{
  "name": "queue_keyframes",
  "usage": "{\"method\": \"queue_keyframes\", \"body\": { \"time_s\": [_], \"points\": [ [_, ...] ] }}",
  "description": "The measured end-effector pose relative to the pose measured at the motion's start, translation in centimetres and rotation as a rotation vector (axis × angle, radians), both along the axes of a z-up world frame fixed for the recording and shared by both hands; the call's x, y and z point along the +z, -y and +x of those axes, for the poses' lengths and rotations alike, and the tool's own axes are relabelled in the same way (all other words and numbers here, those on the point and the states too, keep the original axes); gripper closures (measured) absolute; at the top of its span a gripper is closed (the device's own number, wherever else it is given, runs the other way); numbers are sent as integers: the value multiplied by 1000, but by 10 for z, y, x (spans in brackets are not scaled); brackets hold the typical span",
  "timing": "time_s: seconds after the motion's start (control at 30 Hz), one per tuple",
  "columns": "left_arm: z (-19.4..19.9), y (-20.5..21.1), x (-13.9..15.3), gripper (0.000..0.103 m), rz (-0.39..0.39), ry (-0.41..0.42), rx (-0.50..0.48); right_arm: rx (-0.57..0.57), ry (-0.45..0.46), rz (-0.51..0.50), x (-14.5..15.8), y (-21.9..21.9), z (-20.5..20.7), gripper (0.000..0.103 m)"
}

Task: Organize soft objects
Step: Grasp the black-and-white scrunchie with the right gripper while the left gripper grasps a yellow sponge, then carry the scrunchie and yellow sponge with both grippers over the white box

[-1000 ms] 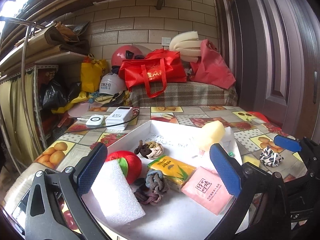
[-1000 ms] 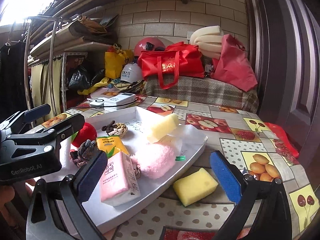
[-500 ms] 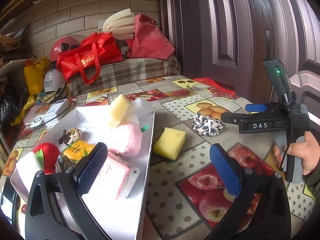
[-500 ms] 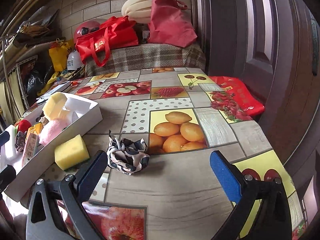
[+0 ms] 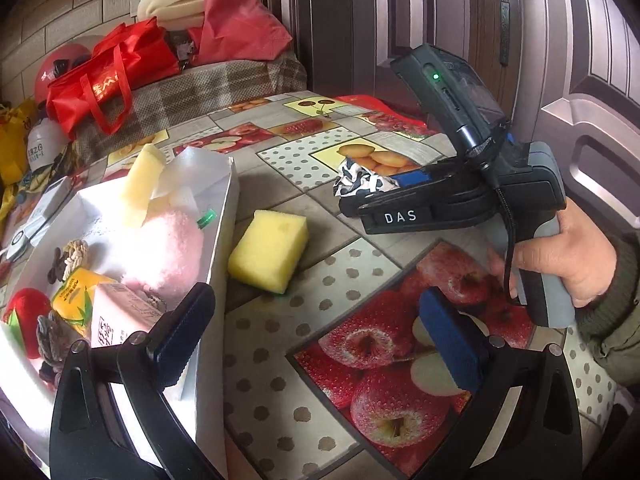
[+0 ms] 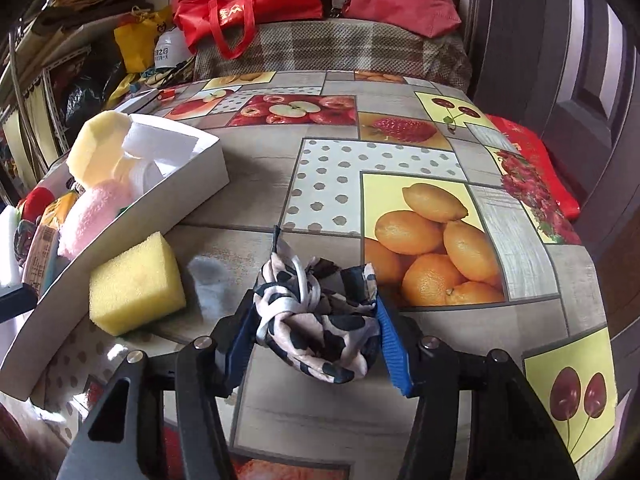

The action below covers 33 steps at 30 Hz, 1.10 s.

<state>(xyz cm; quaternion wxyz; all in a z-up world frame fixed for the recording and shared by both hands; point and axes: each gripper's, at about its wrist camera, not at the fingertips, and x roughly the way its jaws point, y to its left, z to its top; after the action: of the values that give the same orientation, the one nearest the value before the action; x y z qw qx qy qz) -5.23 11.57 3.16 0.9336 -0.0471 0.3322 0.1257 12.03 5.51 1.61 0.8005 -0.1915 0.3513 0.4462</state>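
Note:
A knotted black-and-white cloth (image 6: 320,320) lies on the fruit-print tablecloth, and my right gripper (image 6: 316,322) is around it. Its jaws are closing, and both blue pads (image 6: 390,340) press the cloth's sides. The left wrist view shows that same right gripper (image 5: 384,194) from the side, with the cloth (image 5: 356,178) at its tip. A yellow sponge (image 5: 268,256) (image 6: 136,284) sits on the table beside the white box (image 5: 222,240) (image 6: 120,236). My left gripper (image 5: 316,340) is open with nothing in it, low over the table by the box's near corner.
The box holds a pink fluffy piece (image 5: 172,244), pale foam (image 5: 140,180), tissue packs and a red plush. A hand (image 5: 576,264) holds the right gripper. Red bags (image 6: 248,4) sit on a plaid cover behind. A dark door (image 5: 440,20) stands at the right.
The right gripper came down over the black-and-white cloth and its jaws closed in on it. The left gripper swung right, from over the box toward the sponge, still open.

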Motion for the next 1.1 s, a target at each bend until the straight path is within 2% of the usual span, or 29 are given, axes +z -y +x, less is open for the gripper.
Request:
{"method": "queue_keyframes", "body": {
  "time_s": [0.07, 0.2, 0.43, 0.5, 0.57, 0.6, 0.63, 0.67, 0.7, 0.77, 0.83, 0.97, 1.1],
  "points": [
    [4, -5, -4, 0, -10, -31, 30, -45, -56, 38, 0, 9, 12, 46],
    [12, -7, -8, 0, 52, -72, 57, -83, -125, 108, 3, 22, 23, 46],
    [54, -2, -11, 0, 216, -111, 99, -80, -159, 140, 4, 27, 26, 46],
    [72, -6, -16, 0, 224, -159, 109, -78, -170, 147, 4, 27, 28, 46],
    [85, -10, -24, 5, 217, -221, 115, -76, -178, 153, 3, 27, 29, 46],
    [83, -12, -23, 17, 196, -204, 105, -74, -181, 155, 3, 27, 29, 46],
    [83, -13, -23, 50, 191, -207, 108, -71, -185, 158, 3, 27, 30, 46],
    [83, -14, -23, 60, 190, -209, 116, -67, -185, 160, 3, 28, 29, 46],
    [82, -13, -23, 60, 191, -204, 111, -62, -190, 166, 3, 28, 29, 46],
    [75, -6, -18, 65, 208, -167, 105, -59, -196, 190, 5, 32, 29, 49],
    [54, 7, -3, 66, 211, -48, 123, -55, -175, 263, 14, 44, 25, 51],
    [-7, 13, 19, 66, 163, 188, 228, 11, 2, 387, 45, 63, -16, 51],
    [-40, -1, 40, 66, 119, 288, 352, 166, 88, 384, 56, 51, -74, 52]
  ]
}}
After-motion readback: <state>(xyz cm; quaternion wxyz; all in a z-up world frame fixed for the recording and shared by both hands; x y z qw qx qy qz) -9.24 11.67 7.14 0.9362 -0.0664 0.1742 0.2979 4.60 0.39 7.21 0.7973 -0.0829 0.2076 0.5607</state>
